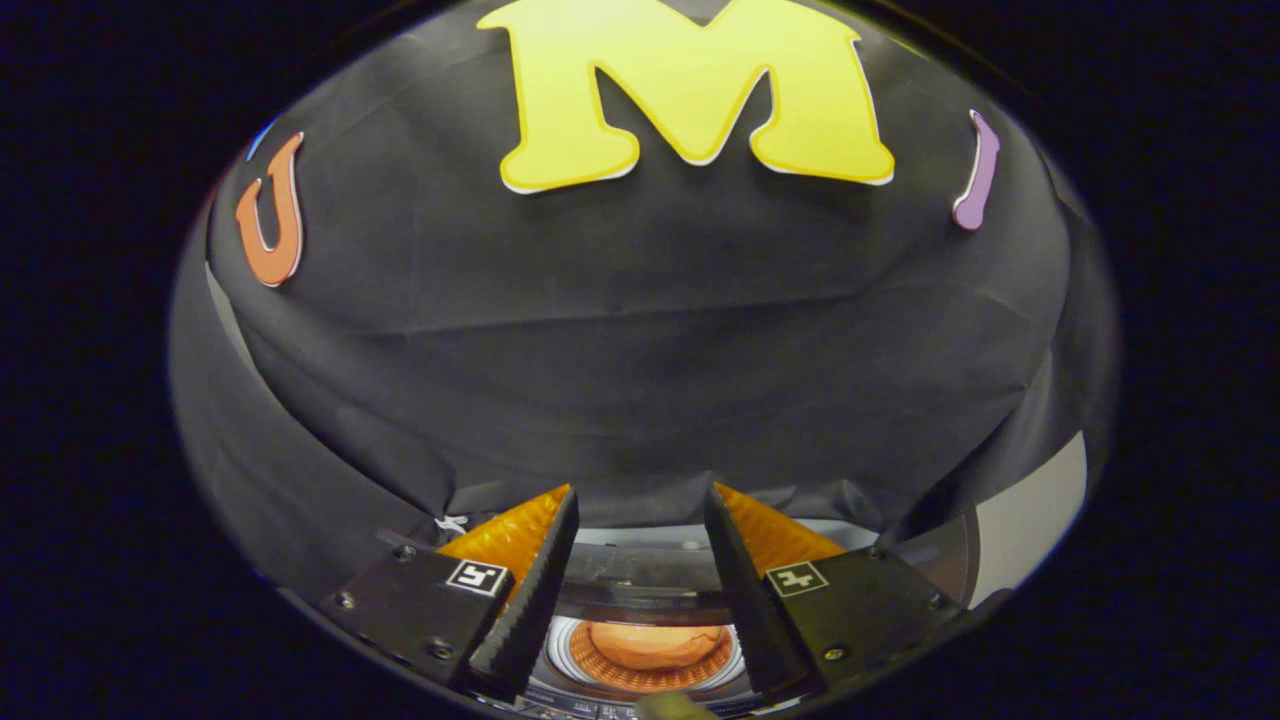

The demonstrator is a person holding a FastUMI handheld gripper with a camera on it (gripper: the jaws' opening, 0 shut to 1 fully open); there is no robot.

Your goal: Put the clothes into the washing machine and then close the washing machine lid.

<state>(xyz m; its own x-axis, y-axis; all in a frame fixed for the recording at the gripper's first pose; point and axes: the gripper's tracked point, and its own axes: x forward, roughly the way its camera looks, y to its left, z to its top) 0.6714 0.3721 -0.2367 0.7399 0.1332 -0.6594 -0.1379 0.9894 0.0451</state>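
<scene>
- Gripper view is looking forward along the tool [640, 560], which is sitting with its two fingers spread and nothing between them.
- Left finger [525, 590] is showing a dark ribbed pad with an orange backing and a small square marker on its black mount.
- Between the fingers and below them, the washer [650, 645] is showing a round opening with a pale ring around it; the drum inside is glowing orange with a perforated wall.
- A rounded orange mass [655, 640] is lying in the drum; whether it is the clothes or just the drum floor, I cannot tell.
- A dark curved panel [640, 580] is standing just beyond the opening, probably the raised lid, though that is a guess.
- Right finger [745, 590] is mirroring the left, pad facing inward, marker on its mount.
- Judging by the task, clothes will be handling soft, light and limp: they will be sagging and trailing, so pinching a bunched fold near the middle is looking safer than a loose edge.
- The lid is likely stiff and light; pushing on its top edge with the fingers pressed together should be working better than pinching it.
</scene>
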